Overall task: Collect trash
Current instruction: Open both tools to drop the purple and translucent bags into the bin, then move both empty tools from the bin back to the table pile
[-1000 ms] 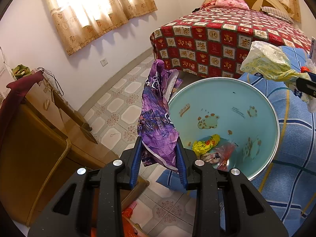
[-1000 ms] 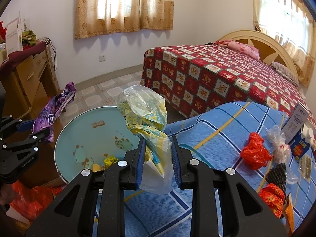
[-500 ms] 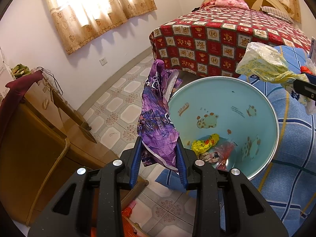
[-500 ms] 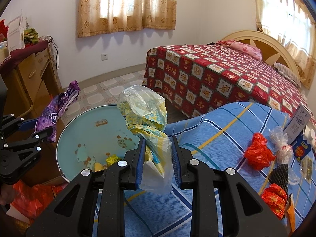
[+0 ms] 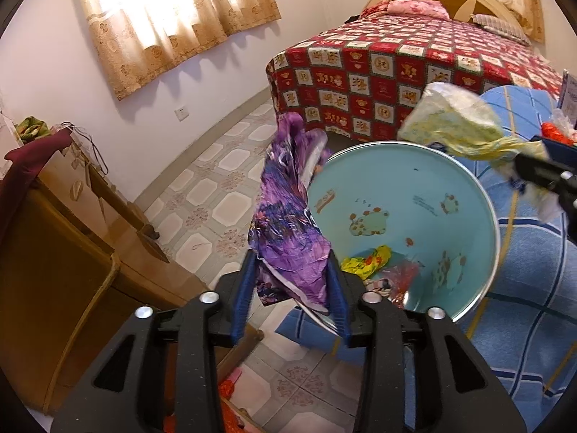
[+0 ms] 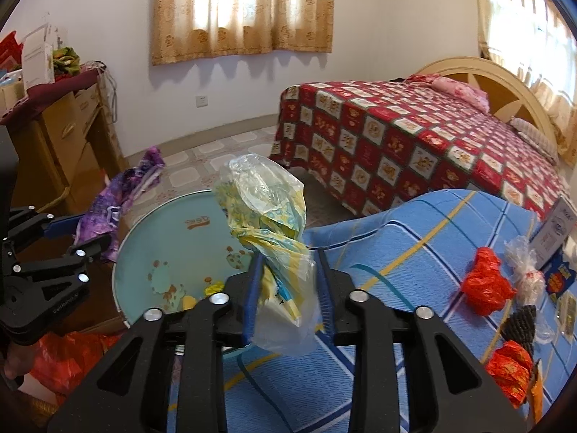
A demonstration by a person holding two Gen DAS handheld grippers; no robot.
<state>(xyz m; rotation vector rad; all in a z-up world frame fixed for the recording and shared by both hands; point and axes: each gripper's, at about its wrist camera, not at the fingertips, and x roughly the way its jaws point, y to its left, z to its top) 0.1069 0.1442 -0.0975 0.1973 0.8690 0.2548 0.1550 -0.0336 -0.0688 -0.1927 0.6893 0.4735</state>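
The left gripper [image 5: 292,288] has its blue-padded fingers [image 5: 242,296] parting, with a crumpled purple foil wrapper [image 5: 288,213] standing between them; the wrapper fills most of the gap and its lower folds touch both pads, though whether they press on it cannot be told. The wrapper's long axis runs roughly upright, from the pads toward 12 o'clock, its top tip leaning a little to 1 o'clock, just beside the 9 o'clock rim of the round light-blue plastic basin [image 5: 492,231].

The right gripper [image 6: 286,292] is also opening its fingers [image 6: 250,296]. Between them hangs a twisted yellow-and-clear plastic bag [image 6: 267,216]; its clear tail touches the left pad and a gap shows at the right pad. The bag's long axis rises from the pads toward 11 o'clock, its puffed end over the basin's rim at about 2 o'clock of the basin.

Counted: two grippers, each with one piece of trash; one basin, holding one yellow wrapper [image 5: 368,263] and one reddish clear wrapper [image 5: 402,276] near its 6 o'clock wall. On the blue striped cloth [image 6: 414,263], at 3 o'clock in the right wrist view, lie two red crumpled wrappers [image 6: 487,287], one clear bag [image 6: 523,267] and one dark ridged piece [image 6: 519,323].
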